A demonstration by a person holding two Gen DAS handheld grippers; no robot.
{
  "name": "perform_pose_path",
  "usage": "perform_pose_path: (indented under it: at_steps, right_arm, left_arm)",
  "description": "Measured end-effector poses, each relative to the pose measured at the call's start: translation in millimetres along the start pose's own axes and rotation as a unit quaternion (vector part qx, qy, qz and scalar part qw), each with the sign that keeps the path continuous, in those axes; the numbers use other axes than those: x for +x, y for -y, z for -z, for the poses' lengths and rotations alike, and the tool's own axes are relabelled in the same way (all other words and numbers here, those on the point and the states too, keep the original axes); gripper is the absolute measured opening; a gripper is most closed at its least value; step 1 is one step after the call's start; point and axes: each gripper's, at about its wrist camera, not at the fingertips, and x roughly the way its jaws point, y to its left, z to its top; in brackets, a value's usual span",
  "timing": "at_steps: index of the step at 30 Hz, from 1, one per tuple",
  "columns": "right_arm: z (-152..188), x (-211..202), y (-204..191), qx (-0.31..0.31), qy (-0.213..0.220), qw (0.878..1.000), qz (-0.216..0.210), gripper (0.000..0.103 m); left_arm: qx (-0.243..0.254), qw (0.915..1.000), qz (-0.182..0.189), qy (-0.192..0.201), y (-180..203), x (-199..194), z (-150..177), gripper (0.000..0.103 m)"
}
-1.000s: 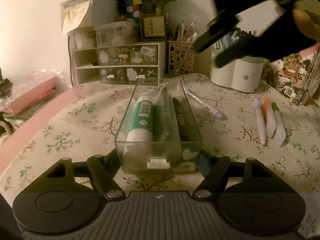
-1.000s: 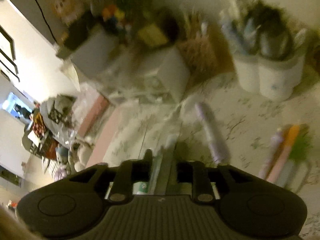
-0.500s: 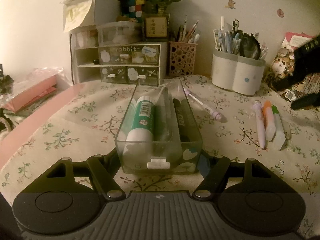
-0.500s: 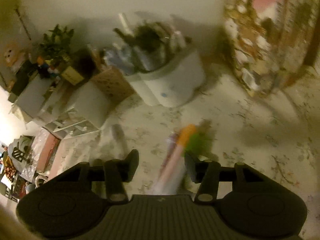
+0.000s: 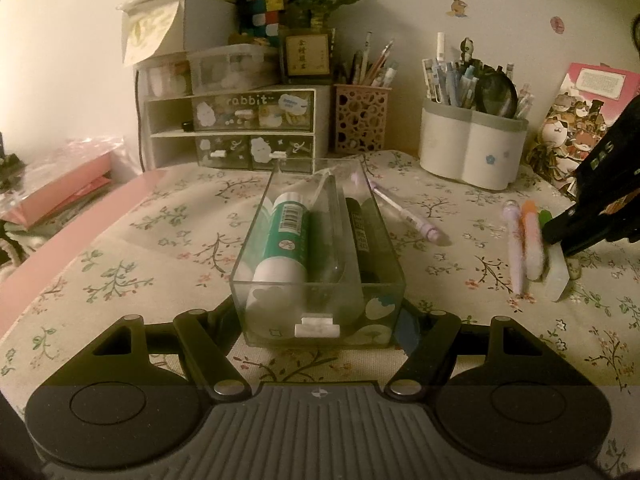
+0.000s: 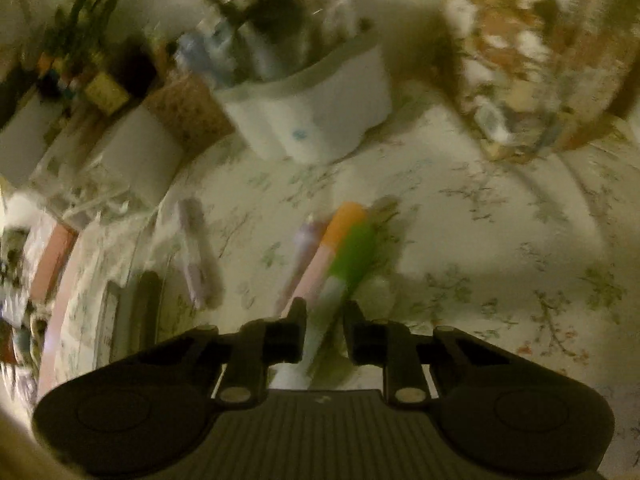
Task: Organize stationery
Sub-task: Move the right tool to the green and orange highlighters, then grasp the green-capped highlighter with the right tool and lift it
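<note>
My left gripper is shut on the near end of a clear plastic box that rests on the floral cloth. In the box lie a green-and-white glue stick, a clear pen and a black marker. At the right, a purple pen, an orange highlighter and a green highlighter lie side by side. My right gripper points down over them. Its jaws are closing with the green highlighter's white body between them, and a thin gap still shows. Another purple pen lies beside the box.
A white pen holder full of pens, a pink mesh pen cup and a small drawer unit stand along the back. A picture book leans at the right. Pink folders lie at the left.
My right gripper swung from above the box to the right and down onto the three markers. Its jaws opened wide, then narrowed around the green highlighter. The left gripper and the box stayed put.
</note>
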Motion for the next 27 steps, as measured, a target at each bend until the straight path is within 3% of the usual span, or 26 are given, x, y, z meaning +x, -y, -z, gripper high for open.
perform_pose_path:
  at_steps: [2,10,19,27]
  right_arm:
    - [1,1,-10,-0.029,-0.001,0.999,0.015,0.021]
    - [-1,1,-15,-0.043,-0.008,0.999,0.026,0.014]
    - [3,-12,-3,-0.005,0.013,1.0,-0.002,0.012]
    - [5,-28,3,0.048,0.03,0.997,-0.061,0.012]
  left_arm:
    - [0.0,1.0,0.001,0.0,0,0,0,0.072]
    - [0.001,1.0,0.003,-0.001,0,0,0,0.072]
    - [0.002,1.0,0.003,0.0,0,0,0,0.072]
    - [0.002,1.0,0.003,0.0,0,0,0,0.072]
